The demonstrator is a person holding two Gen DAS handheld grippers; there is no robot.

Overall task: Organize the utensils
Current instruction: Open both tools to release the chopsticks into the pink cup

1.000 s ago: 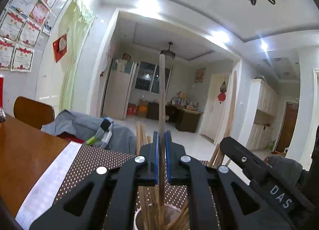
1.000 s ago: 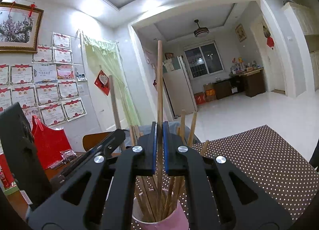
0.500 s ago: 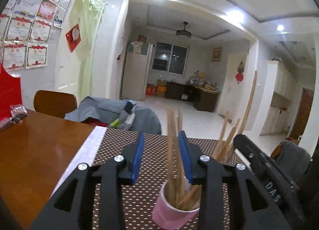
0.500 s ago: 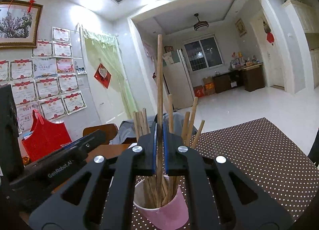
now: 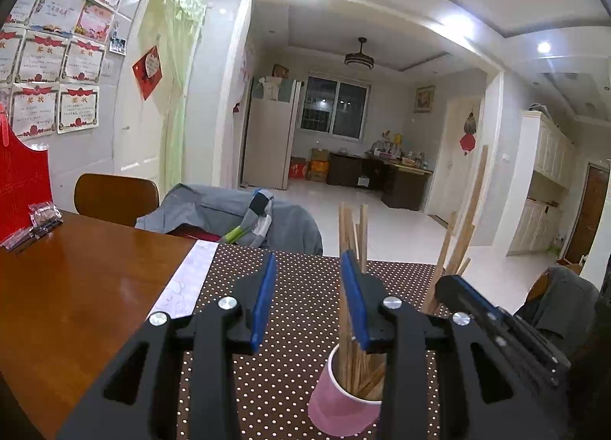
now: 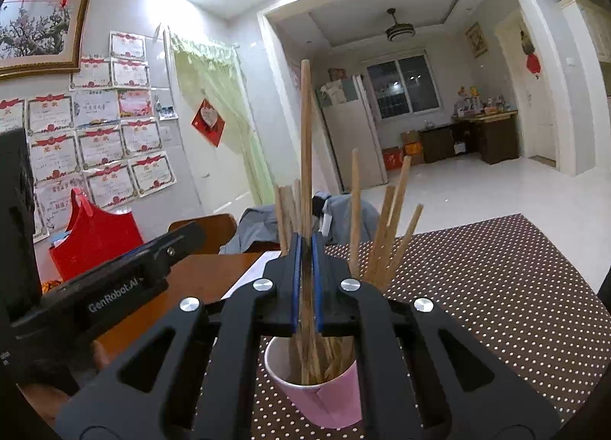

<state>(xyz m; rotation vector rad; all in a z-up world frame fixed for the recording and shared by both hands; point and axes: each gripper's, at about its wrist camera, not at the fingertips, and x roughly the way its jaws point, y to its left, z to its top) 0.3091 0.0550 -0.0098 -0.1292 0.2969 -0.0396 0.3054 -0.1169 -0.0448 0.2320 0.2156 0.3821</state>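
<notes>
A pink paper cup [image 5: 338, 407] [image 6: 324, 398] stands on the brown dotted mat [image 5: 301, 325] and holds several wooden chopsticks [image 5: 351, 233] [image 6: 382, 226]. My left gripper [image 5: 308, 296] is open, up and left of the cup, with only mat showing between its blue pads [image 5: 263, 298]. Some chopsticks rise behind its right finger. My right gripper [image 6: 306, 249] is shut on one upright chopstick [image 6: 305, 126] directly above the cup; the stick's lower part runs down into the cup. Each gripper shows in the other's view: the right gripper [image 5: 496, 321] and the left gripper [image 6: 126, 287].
The mat [image 6: 496, 287] lies on a brown wooden table [image 5: 76, 287]. Behind the table stand a wooden chair [image 5: 114, 195] and a seat draped with grey clothing [image 5: 236, 218]. A red bag [image 6: 95, 237] and small packets [image 5: 34, 218] sit at the table's far left.
My left gripper has let go of the chopstick it held, opened, and drawn back to the left of the cup. The right gripper stays shut on its chopstick over the cup.
</notes>
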